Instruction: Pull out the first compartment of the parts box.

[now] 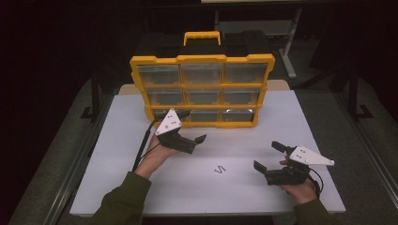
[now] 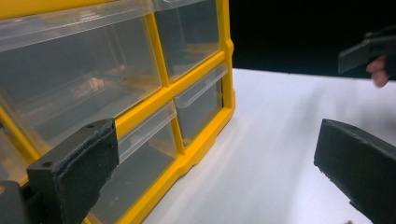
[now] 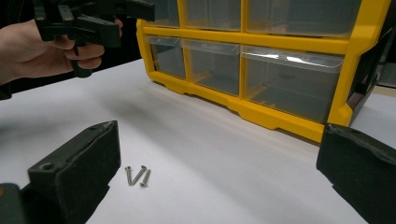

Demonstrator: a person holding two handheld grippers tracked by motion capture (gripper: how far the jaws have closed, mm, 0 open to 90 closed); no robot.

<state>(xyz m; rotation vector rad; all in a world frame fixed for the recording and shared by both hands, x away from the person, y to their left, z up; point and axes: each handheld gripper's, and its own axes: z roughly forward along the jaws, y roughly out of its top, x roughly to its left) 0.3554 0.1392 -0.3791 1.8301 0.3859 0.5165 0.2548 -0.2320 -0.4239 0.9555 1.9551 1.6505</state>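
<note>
A yellow organizer cabinet (image 1: 202,89) with clear drawers stands upright at the back of the white table (image 1: 281,122). My left gripper (image 1: 192,125) is open right in front of its bottom-left drawer, with nothing between the jaws. In the left gripper view the cabinet (image 2: 187,93) fills the left side, close to my gripper (image 2: 217,172). Three small screws (image 1: 219,169) lie together near the table's middle front. My right gripper (image 1: 267,155) is open and empty, low over the table to the right of them. The right gripper view has the screws (image 3: 137,175) just ahead of its left jaw.
The cabinet has a black top with a yellow carry handle (image 1: 202,37). Dark floor surrounds the table, and a pale bench frame (image 1: 288,47) stands behind it. The table's front edge lies just under both hands.
</note>
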